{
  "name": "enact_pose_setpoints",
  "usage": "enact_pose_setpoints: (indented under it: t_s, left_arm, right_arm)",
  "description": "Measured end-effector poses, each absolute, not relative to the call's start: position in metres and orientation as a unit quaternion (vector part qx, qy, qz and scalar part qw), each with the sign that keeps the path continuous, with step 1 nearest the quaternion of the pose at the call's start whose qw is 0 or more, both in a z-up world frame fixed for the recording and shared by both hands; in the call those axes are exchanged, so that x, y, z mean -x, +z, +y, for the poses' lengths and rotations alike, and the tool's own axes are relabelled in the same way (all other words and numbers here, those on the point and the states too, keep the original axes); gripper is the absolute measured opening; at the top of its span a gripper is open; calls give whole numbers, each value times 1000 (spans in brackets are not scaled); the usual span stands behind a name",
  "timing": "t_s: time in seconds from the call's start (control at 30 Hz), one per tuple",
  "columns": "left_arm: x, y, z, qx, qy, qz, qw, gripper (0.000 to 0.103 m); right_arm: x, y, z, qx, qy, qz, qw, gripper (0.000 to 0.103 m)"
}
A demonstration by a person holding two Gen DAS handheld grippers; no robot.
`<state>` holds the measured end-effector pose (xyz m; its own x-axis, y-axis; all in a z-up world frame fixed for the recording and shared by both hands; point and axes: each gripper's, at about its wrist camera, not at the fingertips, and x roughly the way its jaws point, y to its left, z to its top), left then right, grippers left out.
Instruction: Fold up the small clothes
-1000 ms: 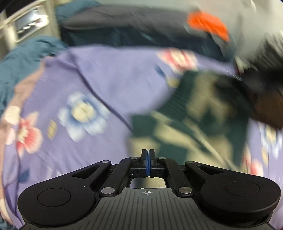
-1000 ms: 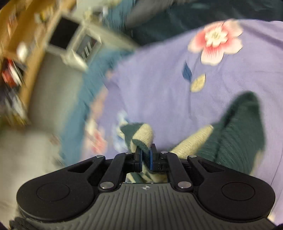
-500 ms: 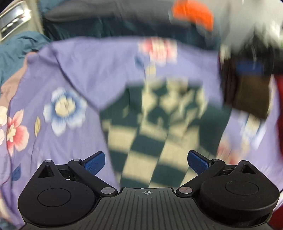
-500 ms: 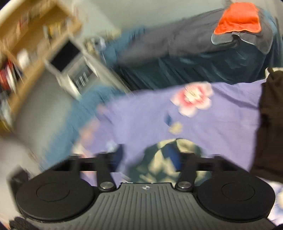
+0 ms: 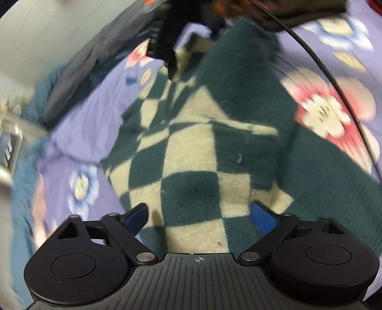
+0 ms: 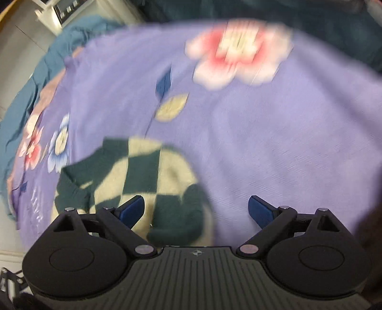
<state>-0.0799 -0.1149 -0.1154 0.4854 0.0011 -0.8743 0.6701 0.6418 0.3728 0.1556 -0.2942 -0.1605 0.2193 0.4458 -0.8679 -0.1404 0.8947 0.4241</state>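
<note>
A fuzzy dark green and cream checked sweater (image 5: 191,147) lies spread on the purple flowered sheet (image 5: 90,114). My left gripper (image 5: 199,214) hangs close over its middle, wide open, blue pads apart and nothing pinched. At the top of the left wrist view, the right gripper (image 5: 167,43) hovers above the sweater's far end. In the right wrist view, my right gripper (image 6: 195,209) has its jaws opening. One end of the sweater (image 6: 143,176) lies below its left finger (image 6: 131,209), and no pad touches it. Bare sheet (image 6: 262,143) is under the right finger.
A dark brown garment (image 5: 310,12) lies at the sheet's far right. Dark grey bedding (image 5: 83,66) and a teal blanket (image 6: 43,71) border the sheet. A black cable (image 5: 334,83) arcs across the right. A white cabinet (image 6: 59,9) stands beyond the bed.
Both grippers were shut a second ago, the right one on a sweater end. Both have opened and dropped closer to the bed. The sweater lies released on the sheet.
</note>
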Motion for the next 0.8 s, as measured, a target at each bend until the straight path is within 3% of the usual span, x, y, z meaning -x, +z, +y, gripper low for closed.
enact_pose_setpoints:
  t_s: [0.03,0.1,0.13,0.2,0.27,0.33,0.4,0.47,0.8]
  left_arm:
    - [68,-108,-103,-302,-211,492,789,101]
    - [47,-97,-75,-209,-185,526,804,84]
    - [38,-93,-62,-177,-174,531,810,75]
    - [20,-88,-30,-125,-134,540,822,65]
    - [-3,-81,14,-46,-85,549,830,61]
    - [-27,-72,63,33,-53,547,835,57]
    - [-48,-57,103,88,-38,530,842,45]
    - [-63,-30,126,116,-41,496,860,41]
    - [-72,118,138,184,-191,319,910,40]
  right_arm:
    - [-153,-157,-284,-113,205,583,778,103]
    - [-147,-152,-269,-134,253,584,760,78]
    - [-145,-154,-265,-166,265,600,737,16]
    - [-133,-152,-259,-203,282,604,717,16]
    - [-121,-136,-267,-270,287,575,717,16]
    - [-107,-111,-293,-385,287,513,712,15]
    - [-83,-80,-311,-424,295,453,727,14]
    - [-51,-51,-325,-464,304,405,727,13]
    - [86,96,-377,-551,308,134,764,12]
